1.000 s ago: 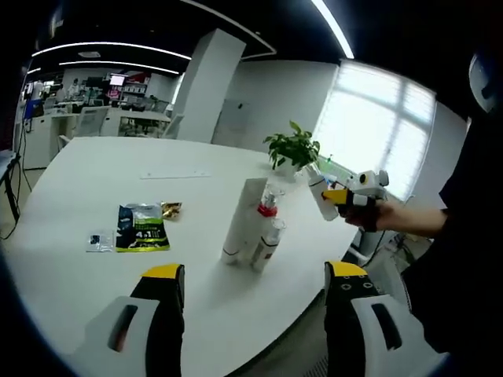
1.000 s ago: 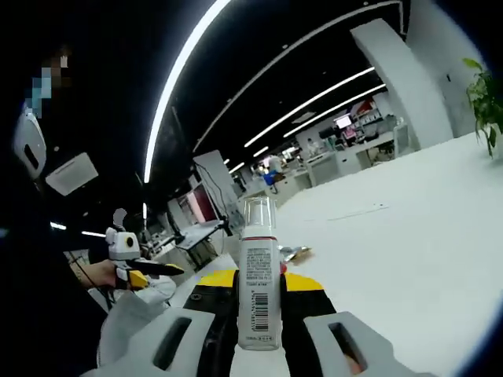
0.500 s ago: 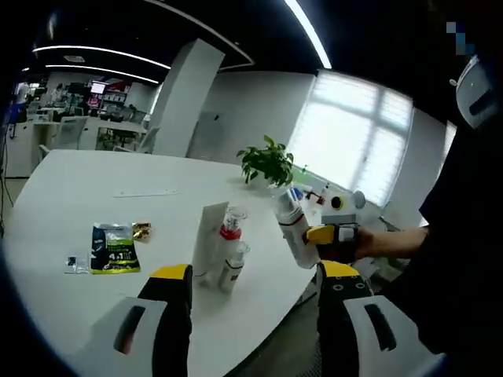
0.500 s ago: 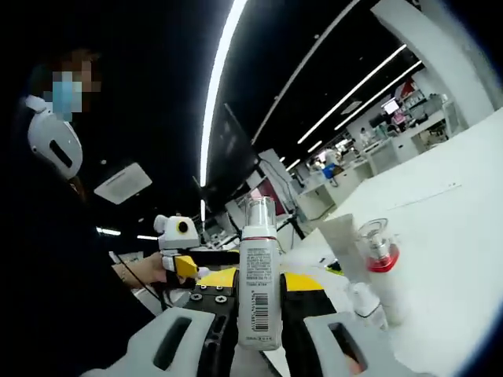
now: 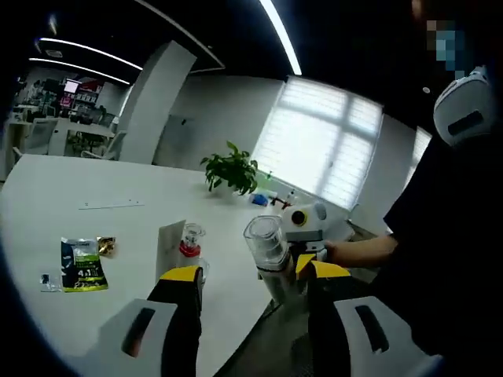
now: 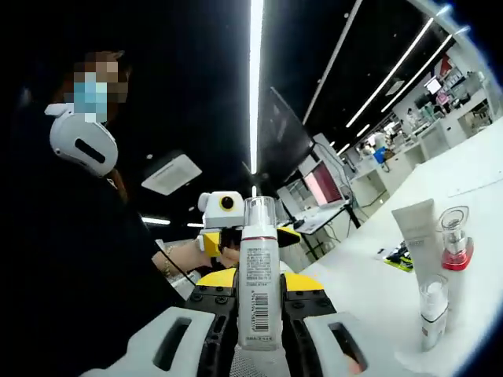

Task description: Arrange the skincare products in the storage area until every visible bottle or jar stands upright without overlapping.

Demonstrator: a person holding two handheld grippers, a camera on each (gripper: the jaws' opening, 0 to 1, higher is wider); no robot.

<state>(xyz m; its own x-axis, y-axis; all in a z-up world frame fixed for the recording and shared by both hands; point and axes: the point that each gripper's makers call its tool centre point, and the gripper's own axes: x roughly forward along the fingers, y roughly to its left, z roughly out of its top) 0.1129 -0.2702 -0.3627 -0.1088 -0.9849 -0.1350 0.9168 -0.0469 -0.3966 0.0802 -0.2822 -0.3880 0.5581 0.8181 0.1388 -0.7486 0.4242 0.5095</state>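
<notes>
Right gripper (image 6: 259, 302) clamps the bottle (image 6: 258, 283) off the table (image 5: 118, 188), left gripper (image 5: 251, 294) jaws apart, empty; lower it upright just beside the standing tube (image 6: 416, 236), no contact.

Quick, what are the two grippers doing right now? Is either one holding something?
Left gripper: open, holding nothing.
Right gripper: shut on the white bottle, which has a clear cap.
</notes>
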